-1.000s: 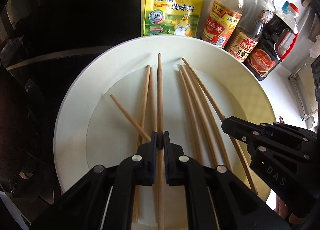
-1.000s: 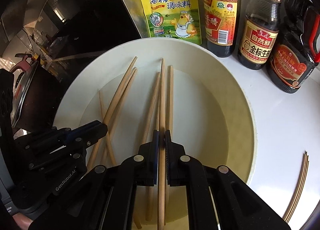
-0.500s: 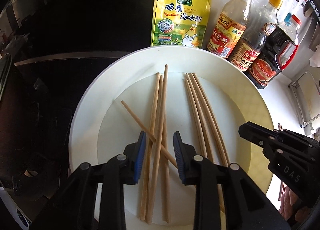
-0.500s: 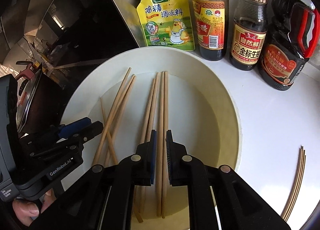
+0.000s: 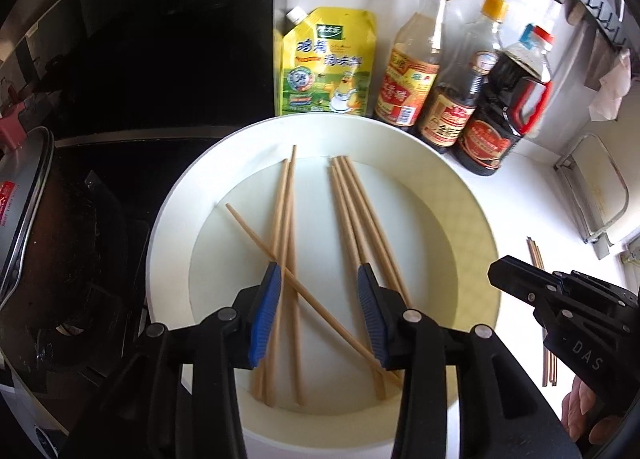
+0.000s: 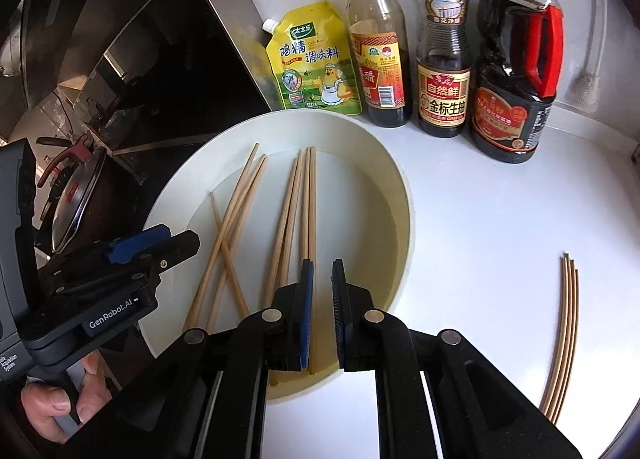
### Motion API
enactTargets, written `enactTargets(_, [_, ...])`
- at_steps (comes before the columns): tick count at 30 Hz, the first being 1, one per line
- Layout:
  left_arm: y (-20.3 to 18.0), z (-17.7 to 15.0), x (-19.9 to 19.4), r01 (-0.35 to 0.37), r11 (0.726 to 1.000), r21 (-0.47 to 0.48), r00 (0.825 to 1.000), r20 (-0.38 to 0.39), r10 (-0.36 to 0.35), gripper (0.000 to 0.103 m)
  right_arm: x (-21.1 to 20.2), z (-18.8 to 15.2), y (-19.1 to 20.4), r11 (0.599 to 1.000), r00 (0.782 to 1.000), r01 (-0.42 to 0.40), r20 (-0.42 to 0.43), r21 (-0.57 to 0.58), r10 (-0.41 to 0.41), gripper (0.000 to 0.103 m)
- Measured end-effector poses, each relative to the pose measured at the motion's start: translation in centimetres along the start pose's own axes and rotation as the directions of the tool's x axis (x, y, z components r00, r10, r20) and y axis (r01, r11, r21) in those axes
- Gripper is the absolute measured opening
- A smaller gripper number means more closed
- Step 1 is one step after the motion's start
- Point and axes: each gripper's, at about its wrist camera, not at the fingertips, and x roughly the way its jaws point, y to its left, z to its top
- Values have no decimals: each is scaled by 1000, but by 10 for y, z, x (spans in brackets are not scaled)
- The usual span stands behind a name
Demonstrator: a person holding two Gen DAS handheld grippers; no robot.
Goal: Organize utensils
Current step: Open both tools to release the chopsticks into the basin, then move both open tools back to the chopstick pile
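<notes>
the chopsticks (image 5: 352, 219) lie loose in the white bowl (image 5: 168, 243), in two clusters: a crossed group at left, a parallel group at right. a further bundle (image 6: 564, 331) rests on the counter (image 6: 480, 227), well apart to the right. the left gripper (image 5: 316, 307) hangs above the bowl, fingers spread, empty. the right gripper (image 6: 320, 311) is parted narrowly, grasping nothing. the sticks are judged light, stiff, thin and prone to roll; grip across the shaft near mid-length, clear of the crossing point.
</notes>
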Motion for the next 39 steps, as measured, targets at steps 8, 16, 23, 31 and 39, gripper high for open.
enactTargets(8, [-38, -14, -24, 36, 999, 33, 999, 24, -37, 42, -35, -27, -18, 1000, 999, 17, 31, 13, -18, 12])
enactTargets(16, [-73, -37, -30, 44, 997, 68, 999, 3, -44, 44, -57, -52, -46, 999, 999, 37, 36, 35, -38, 16])
enactTargets(23, [-104, -50, -27, 66, 994, 90, 998, -14, -65, 51, -74, -75, -76, 995, 996, 82, 41, 63, -84, 24])
enactTargets(31, [-146, -67, -12, 119, 985, 128, 992, -52, -113, 55, -84, -107, -126, 978, 983, 175, 26, 116, -179, 25])
enactTargets(39, [-186, -83, 7, 145, 977, 157, 988, -82, -134, 62, -83, -133, -179, 955, 966, 255, -5, 154, -257, 30])
